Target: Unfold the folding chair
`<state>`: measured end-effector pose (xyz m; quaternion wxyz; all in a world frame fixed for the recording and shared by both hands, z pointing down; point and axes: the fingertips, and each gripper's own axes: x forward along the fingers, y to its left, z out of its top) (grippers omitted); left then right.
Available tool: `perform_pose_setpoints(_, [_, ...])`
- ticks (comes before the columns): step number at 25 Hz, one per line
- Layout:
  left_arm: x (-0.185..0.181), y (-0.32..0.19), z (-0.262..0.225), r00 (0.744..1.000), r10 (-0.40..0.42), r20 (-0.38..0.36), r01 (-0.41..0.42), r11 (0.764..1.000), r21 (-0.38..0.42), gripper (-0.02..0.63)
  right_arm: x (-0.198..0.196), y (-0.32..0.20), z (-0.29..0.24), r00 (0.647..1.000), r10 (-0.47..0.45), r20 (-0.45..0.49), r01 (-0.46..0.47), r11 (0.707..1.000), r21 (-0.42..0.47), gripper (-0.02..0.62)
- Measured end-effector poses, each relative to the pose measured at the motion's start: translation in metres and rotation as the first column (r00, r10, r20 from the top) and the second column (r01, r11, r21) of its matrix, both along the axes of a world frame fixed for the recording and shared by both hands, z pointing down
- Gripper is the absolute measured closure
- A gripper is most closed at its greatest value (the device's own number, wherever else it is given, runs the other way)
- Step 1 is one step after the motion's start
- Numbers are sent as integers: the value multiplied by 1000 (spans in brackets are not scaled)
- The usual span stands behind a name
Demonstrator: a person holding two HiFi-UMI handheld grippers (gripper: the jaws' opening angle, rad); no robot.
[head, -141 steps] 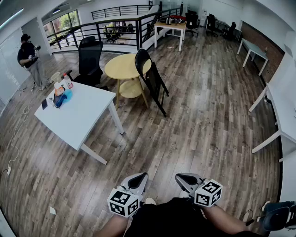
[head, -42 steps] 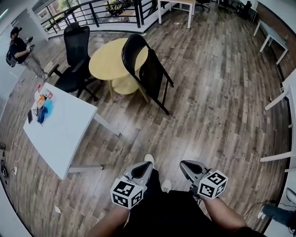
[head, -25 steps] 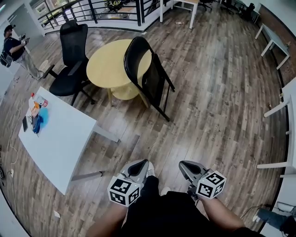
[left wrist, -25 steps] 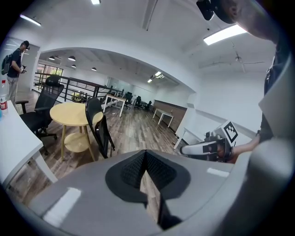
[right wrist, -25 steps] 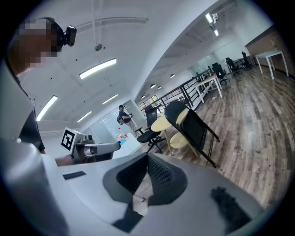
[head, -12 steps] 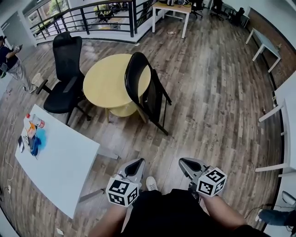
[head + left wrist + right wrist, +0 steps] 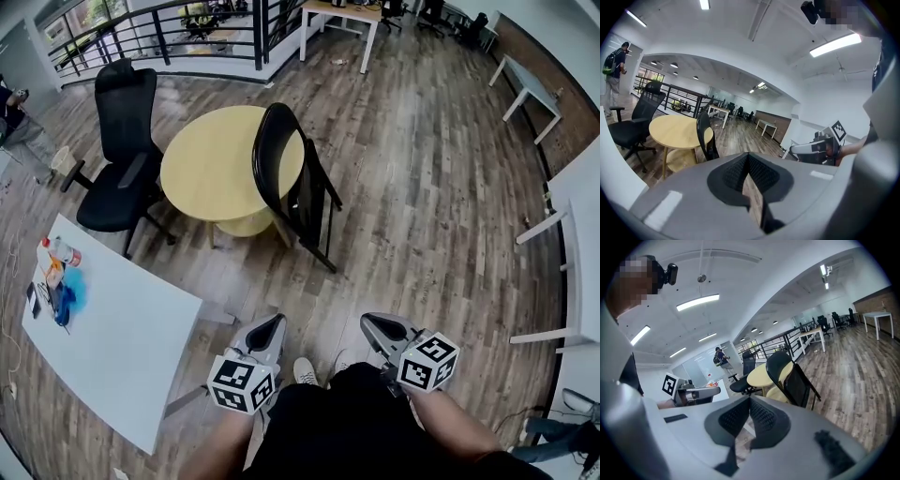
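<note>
A black folding chair [image 7: 295,183] stands folded flat, leaning against the round yellow table [image 7: 211,164]; it also shows in the left gripper view [image 7: 707,138] and the right gripper view [image 7: 792,378]. My left gripper [image 7: 267,330] and right gripper [image 7: 373,328] are held low in front of my body, well short of the chair. Both are shut with nothing between the pads, as seen on the left gripper [image 7: 749,174] and the right gripper [image 7: 749,417] in their own views.
A black office chair [image 7: 117,155] stands left of the round table. A white table [image 7: 112,347] with bottles and a blue item sits at lower left. White desks [image 7: 572,244] line the right side. A railing [image 7: 169,33] runs along the back. A person [image 7: 14,117] stands far left.
I have walked nearer to the folding chair and the round table; they now sit closer and more central in the head view. Both grippers stayed shut and low in front of me.
</note>
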<state>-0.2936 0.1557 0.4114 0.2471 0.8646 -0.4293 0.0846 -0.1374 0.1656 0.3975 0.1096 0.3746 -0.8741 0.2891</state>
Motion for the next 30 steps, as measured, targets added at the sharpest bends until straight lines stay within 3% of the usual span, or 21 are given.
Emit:
perform_pose_setpoints(15, [-4, -11, 3, 999, -36, 4, 36, 999, 9, 598, -4, -23, 2, 999, -39, 7, 39, 999, 10, 591])
perform_pose_setpoints(30, [16, -66, 13, 996, -84, 33, 85, 996, -21, 598, 14, -85, 26, 996, -68, 50, 69, 997, -23, 591])
